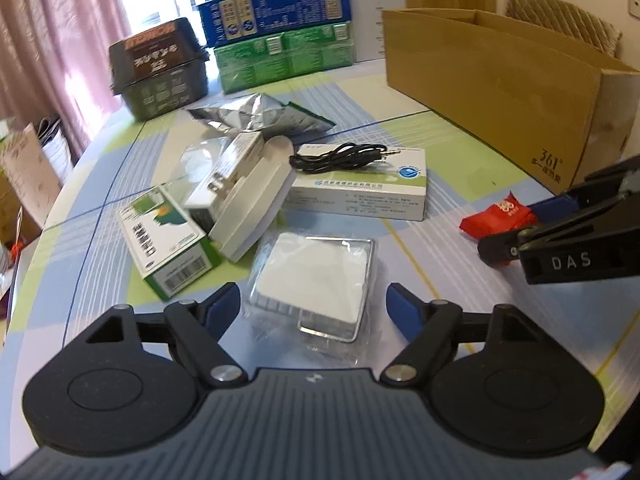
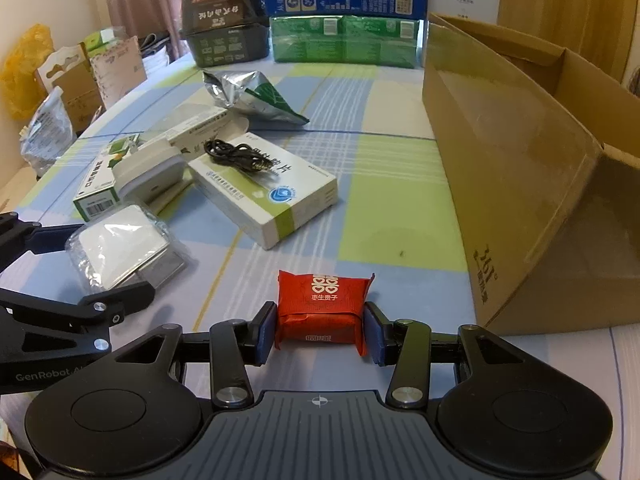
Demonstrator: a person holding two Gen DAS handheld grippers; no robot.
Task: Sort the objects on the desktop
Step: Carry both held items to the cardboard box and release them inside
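Note:
A red candy packet (image 2: 323,300) sits low over the checked tablecloth, and my right gripper (image 2: 321,336) is shut on it, pads pressed against both its sides. The same red packet (image 1: 496,216) shows at the right of the left wrist view. My left gripper (image 1: 314,306) is open, its blue pads on either side of a white square pad in clear plastic wrap (image 1: 316,276) that lies flat on the table. Neither pad touches the wrap.
A large open cardboard box (image 2: 520,184) stands at the right. A white medicine box (image 1: 360,192) carries a black cable (image 1: 340,156). Nearby lie a white charger (image 1: 256,208), a green-white carton (image 1: 168,236) and a silver foil bag (image 1: 256,114). Stacked blue and green boxes (image 1: 280,32) stand at the back.

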